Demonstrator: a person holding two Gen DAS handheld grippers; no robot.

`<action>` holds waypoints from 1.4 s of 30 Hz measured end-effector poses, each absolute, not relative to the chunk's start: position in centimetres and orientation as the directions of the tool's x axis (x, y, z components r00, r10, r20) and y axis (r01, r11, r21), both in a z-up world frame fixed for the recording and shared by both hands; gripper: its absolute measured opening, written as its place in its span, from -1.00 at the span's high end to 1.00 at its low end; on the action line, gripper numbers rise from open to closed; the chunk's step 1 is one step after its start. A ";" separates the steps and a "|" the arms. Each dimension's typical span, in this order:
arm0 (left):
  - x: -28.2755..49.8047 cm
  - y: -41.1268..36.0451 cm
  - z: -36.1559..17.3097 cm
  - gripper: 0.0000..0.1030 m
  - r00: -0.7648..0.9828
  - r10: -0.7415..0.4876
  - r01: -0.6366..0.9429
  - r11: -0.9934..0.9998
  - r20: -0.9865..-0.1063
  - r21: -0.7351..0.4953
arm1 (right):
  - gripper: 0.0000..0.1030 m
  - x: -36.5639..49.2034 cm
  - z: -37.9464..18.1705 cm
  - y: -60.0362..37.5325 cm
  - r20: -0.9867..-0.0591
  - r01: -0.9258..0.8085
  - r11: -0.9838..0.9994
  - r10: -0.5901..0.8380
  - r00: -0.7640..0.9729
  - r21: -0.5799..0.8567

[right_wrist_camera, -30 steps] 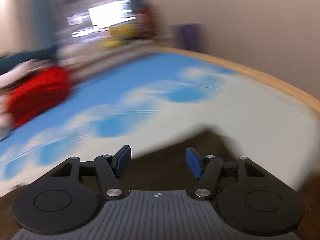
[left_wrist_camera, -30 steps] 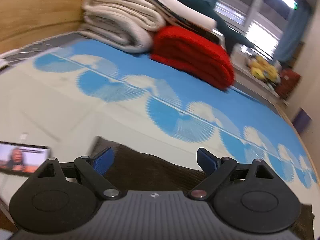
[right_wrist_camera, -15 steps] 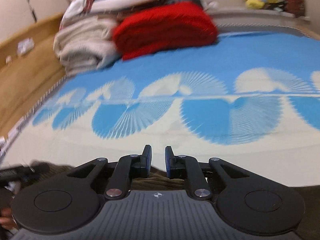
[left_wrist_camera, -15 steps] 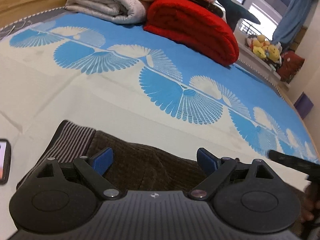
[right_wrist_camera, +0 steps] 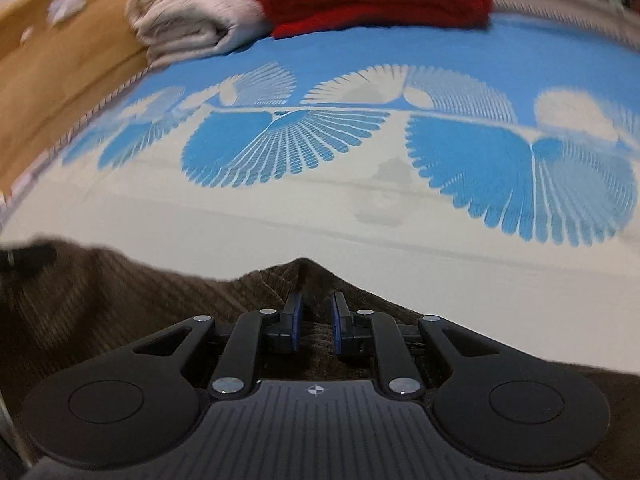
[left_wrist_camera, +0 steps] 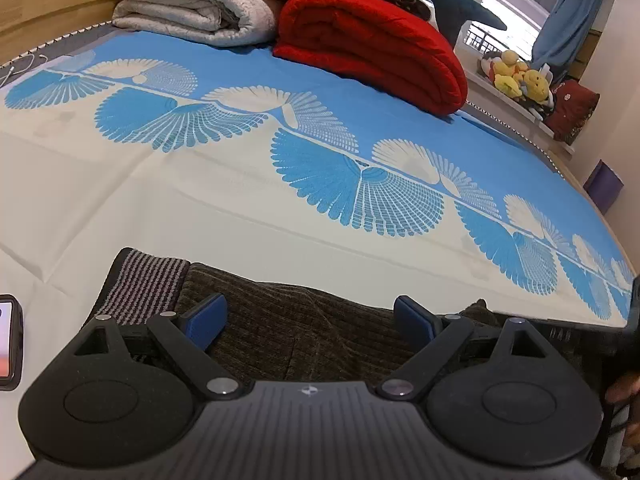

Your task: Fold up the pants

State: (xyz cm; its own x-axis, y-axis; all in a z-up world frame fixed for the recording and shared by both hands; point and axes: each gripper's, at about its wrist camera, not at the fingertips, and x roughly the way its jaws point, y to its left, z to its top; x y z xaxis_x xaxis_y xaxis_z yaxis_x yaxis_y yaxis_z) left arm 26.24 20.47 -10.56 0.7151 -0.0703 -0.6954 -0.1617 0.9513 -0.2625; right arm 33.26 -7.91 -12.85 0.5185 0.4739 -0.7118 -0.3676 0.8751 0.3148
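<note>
Dark brown corduroy pants [left_wrist_camera: 304, 324] lie on the bed sheet [left_wrist_camera: 200, 200], their striped waistband [left_wrist_camera: 144, 284] at the left. My left gripper [left_wrist_camera: 310, 316] is open, its blue pads spread wide just above the pants near the waistband. In the right wrist view the pants [right_wrist_camera: 120, 292] fill the lower frame. My right gripper [right_wrist_camera: 316, 316] is shut on a raised ridge of the brown fabric, pinching it up into a peak.
Folded cream blankets [left_wrist_camera: 200, 0] and a red blanket [left_wrist_camera: 372, 40] are stacked at the far side of the bed. A phone [left_wrist_camera: 8, 344] lies at the left edge. Plush toys [left_wrist_camera: 516, 76] sit on the windowsill. The wooden bed frame [right_wrist_camera: 48, 52] runs along the left.
My right gripper swung round toward the left, closed and pinched the pants fabric. My left gripper moved closer over the waistband end and stayed open.
</note>
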 end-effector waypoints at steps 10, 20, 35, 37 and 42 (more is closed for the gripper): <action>25.6 20.9 -10.7 -0.81 0.713 -0.081 -0.146 0.954 -0.696 -0.261 | 0.40 35.7 -13.9 -10.0 -0.661 -0.261 0.781 0.621 0.422 0.567; 25.2 21.0 -10.6 -0.81 0.712 -0.087 -0.148 0.952 -0.697 -0.269 | 0.83 37.0 -14.1 -9.1 -0.663 -0.268 0.759 0.650 0.372 0.594; 24.5 21.5 -10.5 -0.81 0.708 -0.086 -0.170 0.943 -0.701 -0.287 | 0.50 36.7 -13.7 -7.5 -0.607 -0.255 0.843 0.523 0.598 0.474; 24.5 21.7 -10.4 -0.81 0.709 -0.092 -0.176 0.937 -0.699 -0.303 | 0.32 36.2 -12.1 -8.4 -0.600 -0.237 0.855 0.497 0.627 0.461; 24.7 21.2 -10.5 -0.81 0.707 -0.073 -0.175 0.946 -0.704 -0.274 | 0.91 33.3 -9.7 -8.0 -0.642 -0.375 0.876 0.480 0.598 0.304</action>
